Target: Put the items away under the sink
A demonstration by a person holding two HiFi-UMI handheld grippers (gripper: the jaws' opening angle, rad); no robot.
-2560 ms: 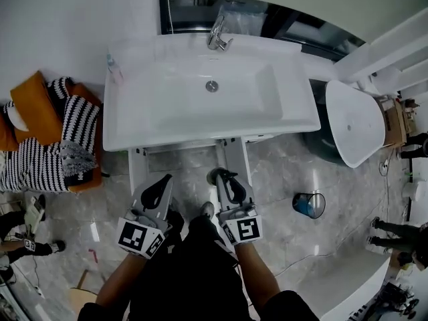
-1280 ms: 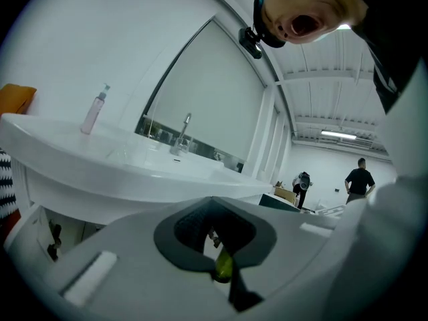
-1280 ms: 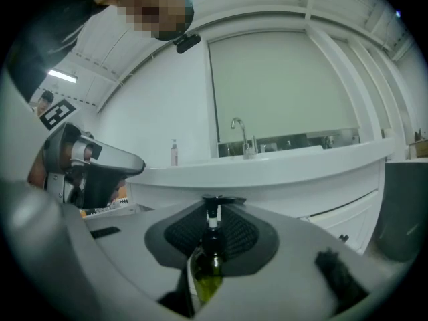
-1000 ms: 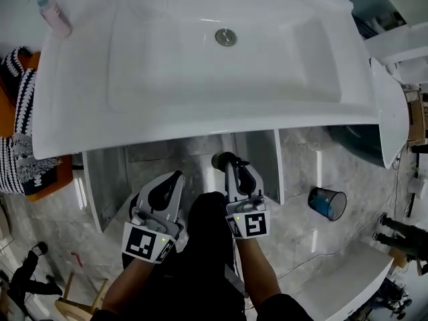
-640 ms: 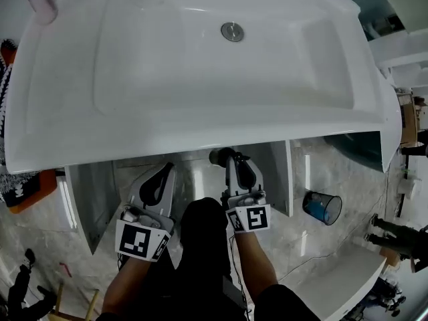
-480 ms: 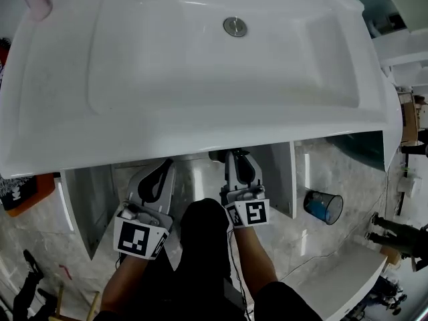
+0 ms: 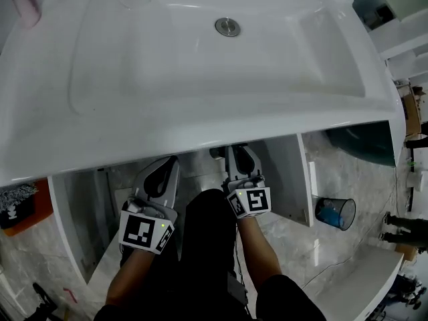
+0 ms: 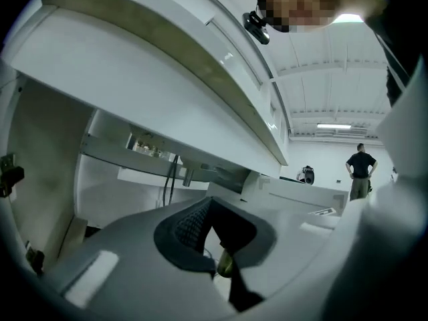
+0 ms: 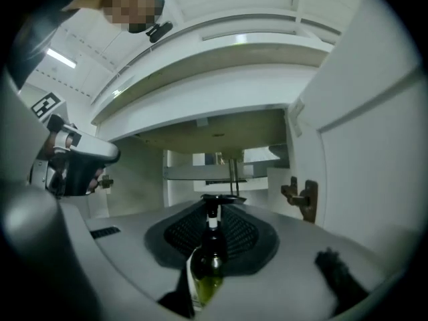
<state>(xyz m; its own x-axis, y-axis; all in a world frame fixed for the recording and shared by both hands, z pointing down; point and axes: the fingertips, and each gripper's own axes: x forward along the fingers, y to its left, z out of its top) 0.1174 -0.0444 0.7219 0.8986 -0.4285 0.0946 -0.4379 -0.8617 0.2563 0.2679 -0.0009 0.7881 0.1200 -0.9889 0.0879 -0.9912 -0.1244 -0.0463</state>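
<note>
Step in hand: transfer of the glass bottle into the open cabinet under the sink.

The right gripper is clamped on the bottle. Its pads press on the dark body on both sides, and the neck and cap show at the jaw tips. The bottle has a white label and holds yellow-green liquid. It sits at the centre of the head view, just below the basin's front edge and in front of the cabinet mouth, so it is not yet stowed.

The left gripper has its jaws together at the tips and appears to hold nothing.

The cabinet doors stand open. Pipes hang at the centre rear of the cabinet.

Next move, as judged: carry the bottle forward under the basin edge, keep it clear of the pipes and the right-hand hinge, seat its base on the cabinet floor, then open the jaws.
</note>
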